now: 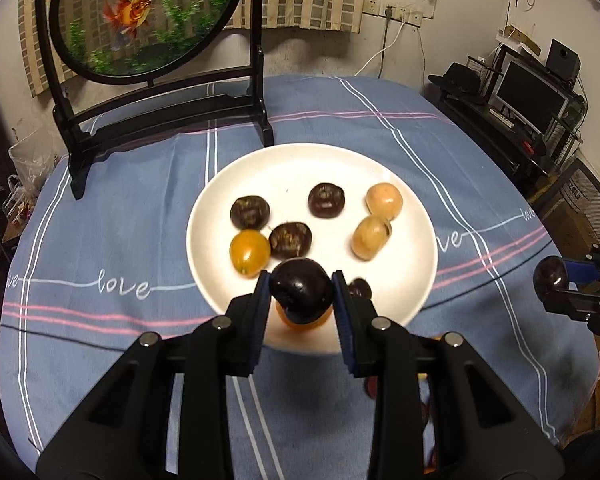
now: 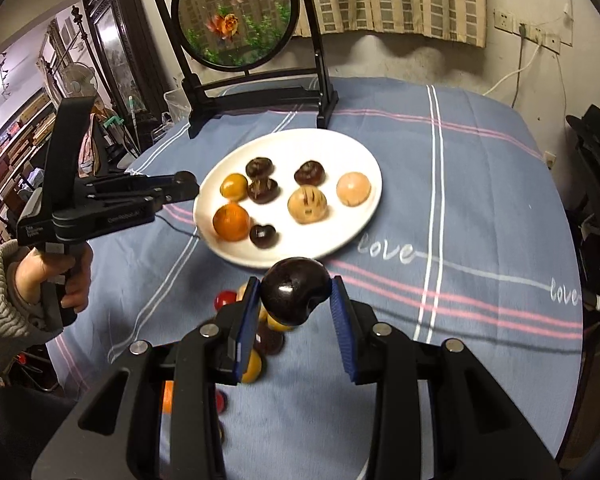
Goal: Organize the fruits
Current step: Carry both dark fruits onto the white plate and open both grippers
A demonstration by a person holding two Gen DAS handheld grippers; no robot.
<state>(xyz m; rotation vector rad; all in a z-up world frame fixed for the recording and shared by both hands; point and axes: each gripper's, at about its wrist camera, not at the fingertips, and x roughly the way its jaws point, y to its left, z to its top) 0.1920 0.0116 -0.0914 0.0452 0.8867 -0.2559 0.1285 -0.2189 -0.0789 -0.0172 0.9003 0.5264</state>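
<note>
My left gripper is shut on a glossy dark fruit, held just above the near rim of a white plate. The plate holds several fruits: dark brown ones, tan ones and an orange one. My right gripper is shut on a second dark fruit, in front of the plate and over the cloth. Each view shows the other gripper: the left gripper at the plate's left edge, the right gripper at far right.
A blue striped tablecloth covers the round table. A black stand with a round goldfish screen rises behind the plate. Several loose fruits, red, yellow and dark, lie on the cloth under my right gripper. A person's hand grips the left handle.
</note>
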